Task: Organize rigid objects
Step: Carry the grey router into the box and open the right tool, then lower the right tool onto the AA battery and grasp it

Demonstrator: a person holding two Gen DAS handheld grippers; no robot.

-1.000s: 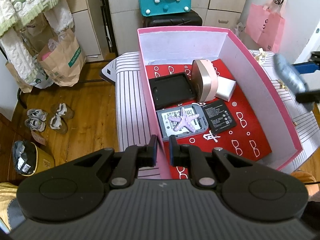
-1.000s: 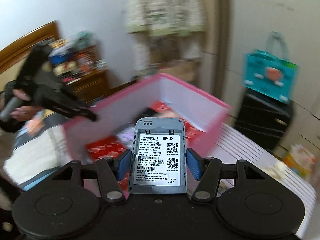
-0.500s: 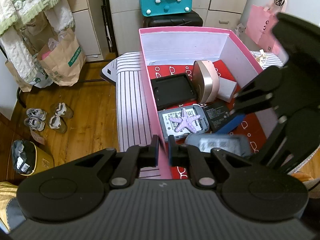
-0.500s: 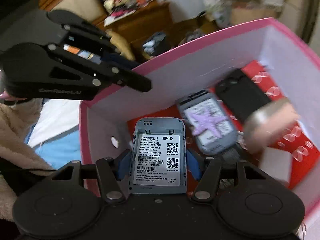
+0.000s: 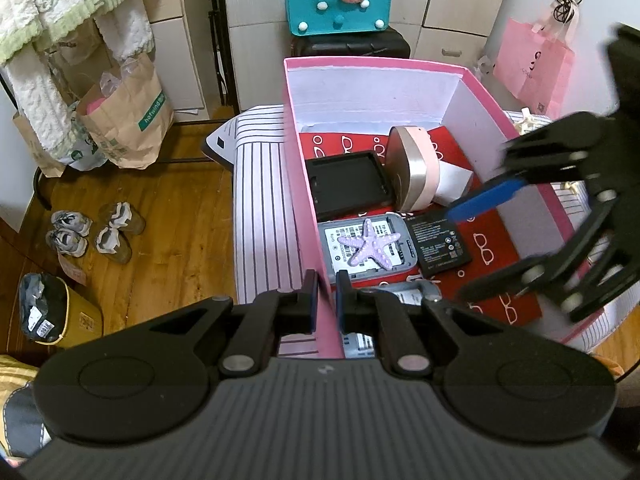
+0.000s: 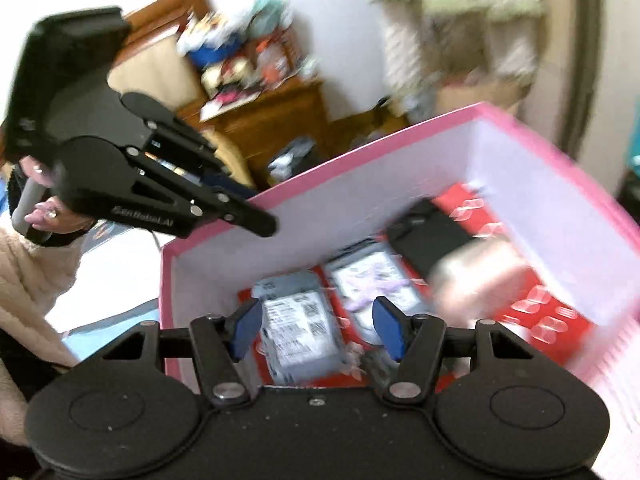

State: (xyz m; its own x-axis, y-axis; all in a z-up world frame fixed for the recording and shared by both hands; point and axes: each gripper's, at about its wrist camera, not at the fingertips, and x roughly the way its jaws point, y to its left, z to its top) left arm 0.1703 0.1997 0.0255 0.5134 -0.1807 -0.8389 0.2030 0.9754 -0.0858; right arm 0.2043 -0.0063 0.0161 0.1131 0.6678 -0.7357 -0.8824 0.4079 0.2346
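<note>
Gripping the near-left wall of the pink box point(image 5: 298, 184), your left gripper point(image 5: 327, 294) has its fingers pinched narrow on the cardboard at 6 o'clock in its own view. Your right gripper point(image 6: 318, 326) hangs over the box with its fingers spread wide and nothing pressed between them. The grey device point(image 6: 298, 330) lies label-up on the red floor just below them. At 1 o'clock from it sits a second grey device point(image 5: 366, 250) with the purple starfish point(image 5: 370, 246) on top.
</note>
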